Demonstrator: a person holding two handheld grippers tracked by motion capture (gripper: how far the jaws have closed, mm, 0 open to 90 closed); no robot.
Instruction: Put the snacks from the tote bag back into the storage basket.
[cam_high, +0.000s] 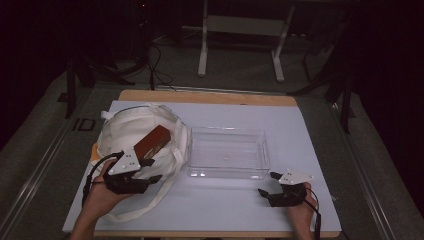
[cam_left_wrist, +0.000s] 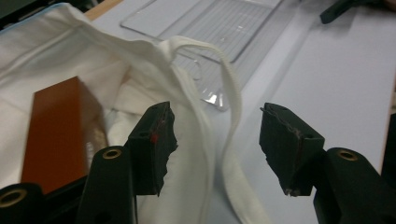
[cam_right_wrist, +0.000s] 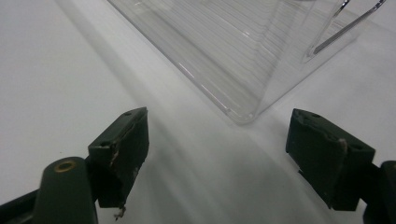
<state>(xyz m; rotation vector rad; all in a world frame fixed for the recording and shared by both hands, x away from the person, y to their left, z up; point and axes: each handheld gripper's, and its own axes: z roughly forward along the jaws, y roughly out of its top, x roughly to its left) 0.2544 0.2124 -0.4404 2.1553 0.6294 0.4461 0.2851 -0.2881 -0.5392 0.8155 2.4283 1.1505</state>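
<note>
High view: white bag (cam_high: 142, 137) lying left on the table (cam_high: 305, 125), mouth open, brown box (cam_high: 151, 141) resting inside on the cloth. Clear tray (cam_high: 227, 152) just right of the bag, empty. Left gripper (cam_high: 150, 170) at the bag's near rim, jaws apart, holding nothing. Right gripper (cam_high: 267, 184) near the tray's near right corner, also spread and empty. Open table to the right and near side for moving.

Left gripper view: box (cam_left_wrist: 58, 130) left of the jaws, edges straight; likely stiff and light, best pinched across its narrow sides. Soft cloth and a loose strap (cam_left_wrist: 231, 121) between the jaws, likely to snag or get pinched along with the box. Tray (cam_left_wrist: 205, 23) far beyond.

Right gripper view: tray corner (cam_right_wrist: 243, 114) between the wide-open jaws, not touched; smooth, hard plastic, probably slippery. Bare table all around.
</note>
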